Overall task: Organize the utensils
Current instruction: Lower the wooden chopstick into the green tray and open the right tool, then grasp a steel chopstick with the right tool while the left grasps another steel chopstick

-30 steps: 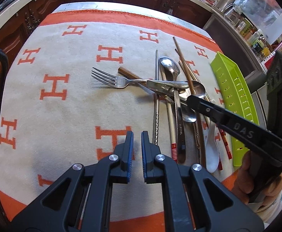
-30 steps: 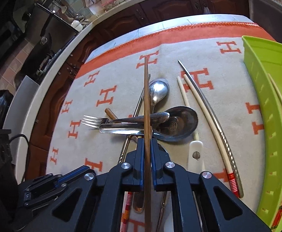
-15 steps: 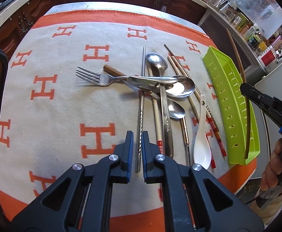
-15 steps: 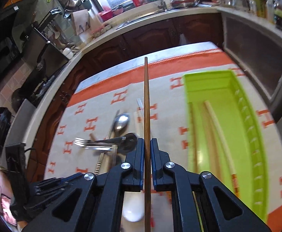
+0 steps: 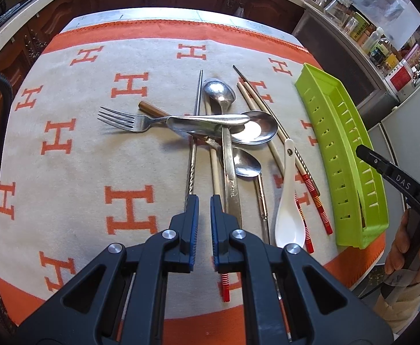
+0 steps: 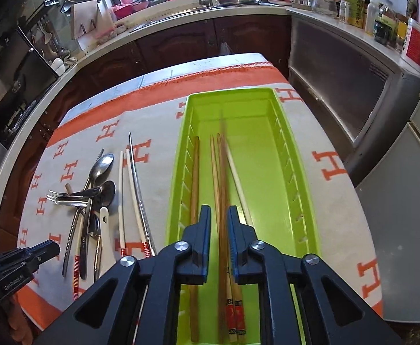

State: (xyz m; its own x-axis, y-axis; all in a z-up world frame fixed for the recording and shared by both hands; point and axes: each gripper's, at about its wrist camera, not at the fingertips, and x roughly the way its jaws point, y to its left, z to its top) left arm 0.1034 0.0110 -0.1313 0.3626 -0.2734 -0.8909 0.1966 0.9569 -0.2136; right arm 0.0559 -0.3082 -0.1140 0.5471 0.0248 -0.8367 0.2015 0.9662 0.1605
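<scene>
Currently, status by item:

right claw (image 6: 219, 224): over the green tray (image 6: 296, 155), pointing down along its length. Jaws have just been opening; the brown chopstick (image 6: 223, 189) sits between the pads with gaps either side, so it's released, not pinched. Blurred, so likely dropping in.
why that alignment: the tray is long and narrow, so a stick only lies flat if let go parallel to it.
tray contents: several wooden chopsticks already lying lengthwise, so chopsticks are being sorted first.
left claw (image 5: 204, 201): clenched, nothing between the pads. Hovers above the near ends of the pile on the desk, over the twisted metal chopstick (image 5: 193, 155); probably staged for the next pick.
pile (image 5: 224, 126): fork (image 5: 129, 119), metal spoons and white ceramic spoon (image 5: 289, 201) crossed over remaining chopsticks, left of the tray on the H-pattern cloth (image 5: 66, 143).
why it matters: the fork and a large spoon lie across the sticks, so pulling a stick from its free near end looks safest.
risk: the stick may bounce or land crooked on the others.
</scene>
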